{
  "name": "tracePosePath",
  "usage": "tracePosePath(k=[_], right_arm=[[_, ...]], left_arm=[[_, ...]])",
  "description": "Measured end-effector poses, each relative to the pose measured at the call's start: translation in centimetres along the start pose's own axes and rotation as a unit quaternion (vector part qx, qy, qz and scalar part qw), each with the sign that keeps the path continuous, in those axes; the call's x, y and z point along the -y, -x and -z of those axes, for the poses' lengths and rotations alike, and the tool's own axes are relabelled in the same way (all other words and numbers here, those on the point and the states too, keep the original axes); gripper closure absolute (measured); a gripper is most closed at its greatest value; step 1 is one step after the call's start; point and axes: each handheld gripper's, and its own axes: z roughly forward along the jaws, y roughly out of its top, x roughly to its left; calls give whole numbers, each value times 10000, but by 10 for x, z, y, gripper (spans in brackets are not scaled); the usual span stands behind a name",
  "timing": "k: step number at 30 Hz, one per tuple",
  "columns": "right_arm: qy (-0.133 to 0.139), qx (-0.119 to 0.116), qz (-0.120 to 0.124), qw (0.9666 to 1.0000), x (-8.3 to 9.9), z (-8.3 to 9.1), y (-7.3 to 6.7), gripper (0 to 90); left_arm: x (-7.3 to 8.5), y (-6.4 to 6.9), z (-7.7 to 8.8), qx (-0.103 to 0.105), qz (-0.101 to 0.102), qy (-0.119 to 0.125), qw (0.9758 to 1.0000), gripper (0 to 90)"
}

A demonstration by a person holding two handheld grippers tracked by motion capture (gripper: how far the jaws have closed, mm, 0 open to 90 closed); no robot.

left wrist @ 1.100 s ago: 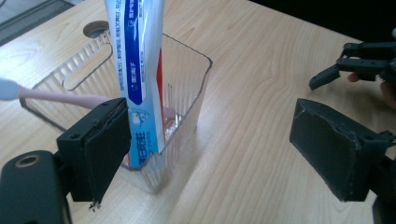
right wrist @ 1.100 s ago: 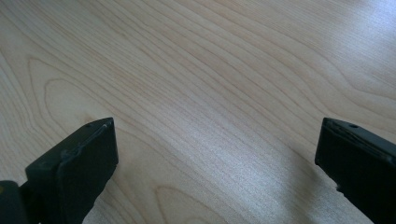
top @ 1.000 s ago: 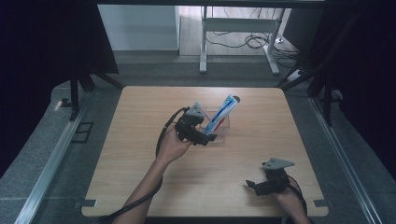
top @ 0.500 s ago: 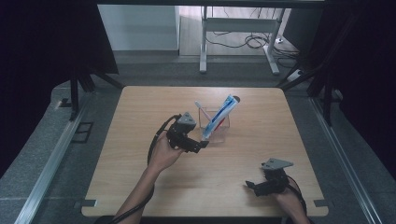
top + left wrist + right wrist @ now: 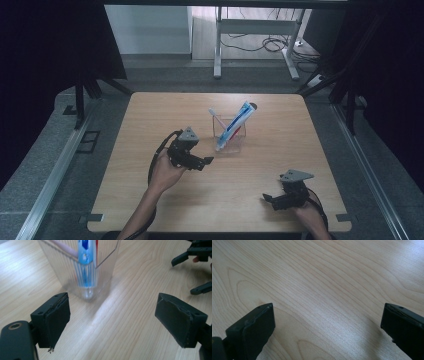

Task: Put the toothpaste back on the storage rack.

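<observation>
we are holding the left gripper (image 5: 207, 161) just beside the clear cup (image 5: 231, 141), jaws spread wide with nothing between them. the cup is standing mid-table (image 5: 150, 120) with a toothpaste tube (image 5: 235, 125) and toothbrush (image 5: 216, 117) leaning inside. our right gripper (image 5: 266, 198) is sitting well apart, near the front edge, jaws apart.

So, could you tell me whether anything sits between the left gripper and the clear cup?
Nothing visible does. The left gripper is open and faces the clear cup across bare table. The toothpaste tube and toothbrush stand inside the cup, not in front of it.
</observation>
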Motion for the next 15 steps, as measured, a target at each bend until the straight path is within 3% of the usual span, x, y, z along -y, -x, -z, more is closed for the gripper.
tracePosePath(k=[15], right_arm=[[-12,21,9,10000,0,-1,-1,0]], left_arm=[[36,-2,26,-199,174,-47,9996,132]])
